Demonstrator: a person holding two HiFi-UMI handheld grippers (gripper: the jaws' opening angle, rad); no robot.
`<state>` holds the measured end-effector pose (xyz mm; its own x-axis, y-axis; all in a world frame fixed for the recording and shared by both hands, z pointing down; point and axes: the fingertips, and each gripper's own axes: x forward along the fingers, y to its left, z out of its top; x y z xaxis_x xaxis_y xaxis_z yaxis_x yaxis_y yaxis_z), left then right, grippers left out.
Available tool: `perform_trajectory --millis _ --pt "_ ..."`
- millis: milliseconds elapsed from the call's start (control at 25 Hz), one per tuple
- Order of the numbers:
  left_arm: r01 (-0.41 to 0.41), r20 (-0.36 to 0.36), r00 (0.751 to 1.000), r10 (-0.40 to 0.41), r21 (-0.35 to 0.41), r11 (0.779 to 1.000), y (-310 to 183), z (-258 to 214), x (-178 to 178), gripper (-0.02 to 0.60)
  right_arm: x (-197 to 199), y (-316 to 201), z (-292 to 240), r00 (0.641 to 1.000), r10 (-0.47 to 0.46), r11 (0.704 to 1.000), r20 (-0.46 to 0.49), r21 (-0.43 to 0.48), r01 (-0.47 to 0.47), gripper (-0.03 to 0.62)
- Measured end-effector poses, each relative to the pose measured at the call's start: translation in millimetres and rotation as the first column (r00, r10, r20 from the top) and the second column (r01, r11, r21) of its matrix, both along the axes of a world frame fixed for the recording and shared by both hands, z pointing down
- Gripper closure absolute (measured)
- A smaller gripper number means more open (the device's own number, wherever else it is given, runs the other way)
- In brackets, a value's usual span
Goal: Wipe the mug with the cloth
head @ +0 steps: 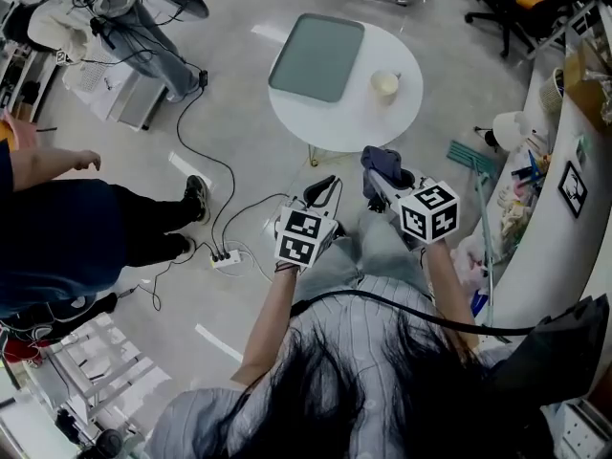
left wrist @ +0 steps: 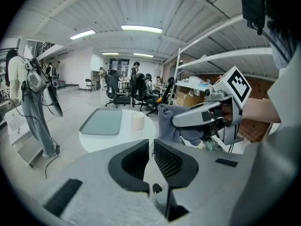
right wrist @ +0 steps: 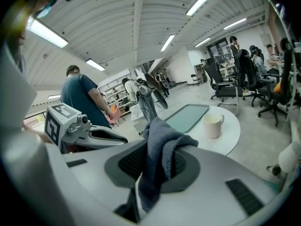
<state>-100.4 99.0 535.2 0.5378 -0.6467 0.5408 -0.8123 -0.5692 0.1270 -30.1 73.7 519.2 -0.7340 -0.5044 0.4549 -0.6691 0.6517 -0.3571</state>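
Note:
A cream mug (head: 385, 85) stands on a round white table (head: 354, 127) beside a grey-green tray (head: 317, 55), some way ahead of both grippers. My right gripper (head: 387, 175) is shut on a blue-grey cloth (head: 383, 163), which bunches up between its jaws (right wrist: 162, 149). The left gripper (head: 323, 191) hovers just left of it, jaws together and holding nothing (left wrist: 150, 147). Both are held in the air short of the table's near edge. The mug (right wrist: 212, 125) and the tray (right wrist: 188, 117) show beyond the cloth, and the mug (left wrist: 137, 121) also shows past the left jaws.
A person in a dark top (head: 57, 237) stands at the left. Cables and a power strip (head: 227, 257) lie on the floor. A cluttered white counter (head: 564, 208) runs along the right, with a green brush (head: 470, 156) near it. Office chairs (head: 507, 12) stand behind the table.

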Motion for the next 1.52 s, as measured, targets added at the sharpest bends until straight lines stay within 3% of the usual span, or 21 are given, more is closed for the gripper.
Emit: perform_trajectory --millis 920,1520 --pt "0.088 0.0 0.996 -0.088 0.038 0.995 42 -15 73 0.537 63 70 1 0.995 -0.089 0.996 0.037 0.004 0.089 0.514" --pt "0.109 -0.028 0.994 -0.108 0.036 0.993 46 -17 88 0.537 76 85 6 0.992 -0.125 0.992 0.018 0.015 0.124 0.514"
